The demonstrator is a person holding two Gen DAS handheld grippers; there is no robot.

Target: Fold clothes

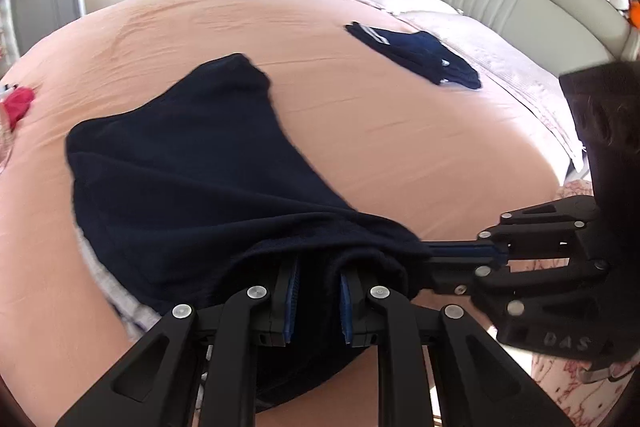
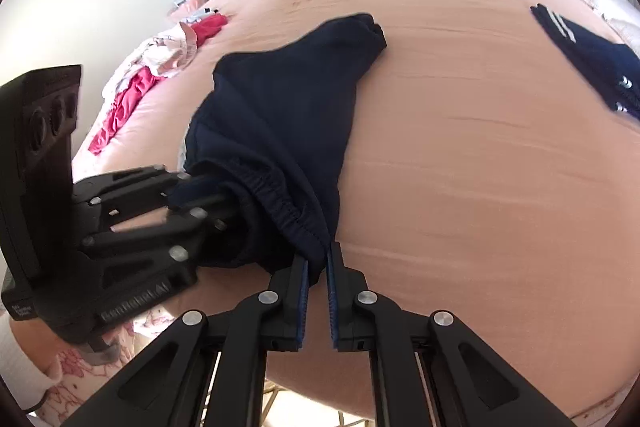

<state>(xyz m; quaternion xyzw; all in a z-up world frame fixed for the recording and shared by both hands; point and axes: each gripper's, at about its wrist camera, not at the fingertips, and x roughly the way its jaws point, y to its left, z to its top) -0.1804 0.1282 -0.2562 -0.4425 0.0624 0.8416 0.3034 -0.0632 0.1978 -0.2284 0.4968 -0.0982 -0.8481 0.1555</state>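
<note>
Both my tongs are clamped on the waistband of the navy trousers (image 1: 192, 163): left gripper (image 1: 318, 297), right gripper (image 2: 316, 267), side by side at the lower frame. One folded garment (image 1: 420, 55) lies upper right; the clothes pile (image 2: 152, 67) waits upper left. Gripper lettering is unreadable.

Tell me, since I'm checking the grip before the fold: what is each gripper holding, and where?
Both hold the navy shorts. The right gripper pinches the elastic waistband's edge; the left gripper clamps bunched fabric at the same waist end.
</note>
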